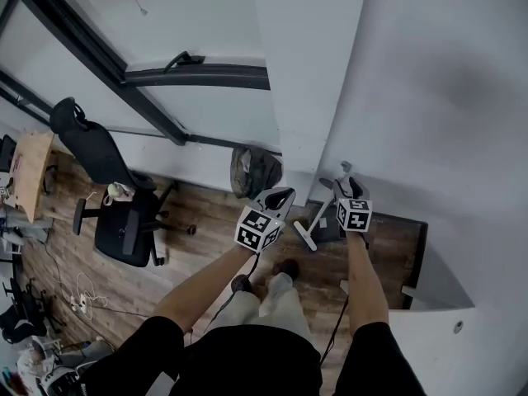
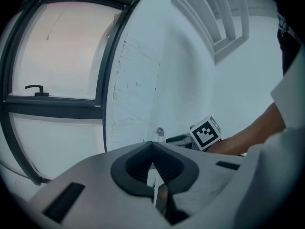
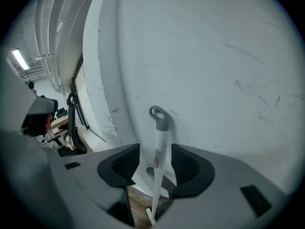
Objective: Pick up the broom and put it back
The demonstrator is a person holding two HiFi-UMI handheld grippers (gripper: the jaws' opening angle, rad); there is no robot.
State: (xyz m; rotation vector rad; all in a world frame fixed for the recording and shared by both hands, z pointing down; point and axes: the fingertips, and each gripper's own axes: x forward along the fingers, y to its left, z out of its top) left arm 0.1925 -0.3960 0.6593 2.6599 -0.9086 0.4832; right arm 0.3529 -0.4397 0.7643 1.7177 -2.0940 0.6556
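Head view, looking steeply down: person stands on brown wood-plank floor [image 1: 206, 213] in a corner of white wall [image 1: 429, 97], both forearms stretched forward, one gripper per hand.

Task thing: slim white-handled broom with grey hanging loop on top [image 3: 159, 142]. It stands right of frame centre in head view [image 1: 320, 214], handle leaning up against the white wall, head down on the floor. A dark flat thing lies just beside its foot; can't tell what.

Right gripper [image 3: 155, 160]: jaws wide apart, broom handle upright between the black ribbed pads [image 3: 123, 165], a gap on each side, pads not pressing on it. Grey loop sticks up above the jaws, lower centre of the right gripper view. In head view this gripper [image 1: 348, 188] is at the broom's top end, marker cube facing up.

Left gripper [image 2: 153, 148]: jaws together at the tips, nothing between them. It points at the wall corner, lower centre of its own view. In head view it [image 1: 279, 198] sits just left of the broom, apart from it. The left gripper view also catches the broom's loop [image 2: 160, 131] and the right gripper's cube [image 2: 206, 132], centre right.

Other stuff: black swivel office chair [image 1: 115, 205] at left, olive-grey crumpled bag [image 1: 254, 170] on the floor by the wall at centre, black-framed window [image 1: 198, 74] at upper left.
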